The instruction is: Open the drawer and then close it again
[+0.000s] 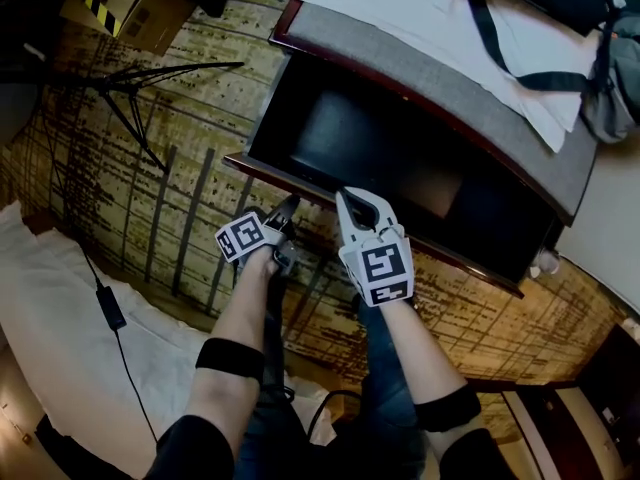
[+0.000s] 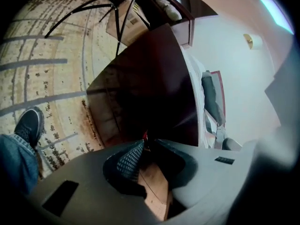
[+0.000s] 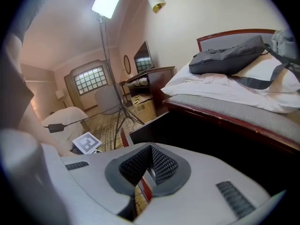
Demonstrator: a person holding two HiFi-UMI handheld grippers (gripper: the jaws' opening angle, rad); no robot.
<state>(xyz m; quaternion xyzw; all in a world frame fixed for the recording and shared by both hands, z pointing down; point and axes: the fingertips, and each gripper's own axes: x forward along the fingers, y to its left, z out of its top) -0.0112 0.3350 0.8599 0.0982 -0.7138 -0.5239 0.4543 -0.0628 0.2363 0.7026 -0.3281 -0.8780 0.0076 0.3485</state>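
Note:
The under-bed drawer [image 1: 290, 176] stands pulled out, its dark inside [image 1: 380, 148] bare. Both grippers sit at its reddish-brown front board. My left gripper [image 1: 288, 210] straddles that board: in the left gripper view the brown wooden edge [image 2: 154, 184] lies between the jaws of the left gripper [image 2: 146, 144], which stand a little apart, and the drawer's dark inside [image 2: 145, 88] lies beyond. My right gripper [image 1: 345, 198] rests just right of it, shut. In the right gripper view the meshed pads of the right gripper [image 3: 151, 150] meet with nothing held, and the front board [image 3: 124, 137] runs below them.
The bed [image 1: 430, 78] with white sheets and a grey bag [image 1: 545, 28] lies over the drawer. A black tripod [image 1: 130, 88] and a cardboard box [image 1: 125, 8] stand left on the patterned carpet. A cable with an adapter [image 1: 110, 308] crosses a white cloth. The person's shoe [image 2: 30, 123] is close by.

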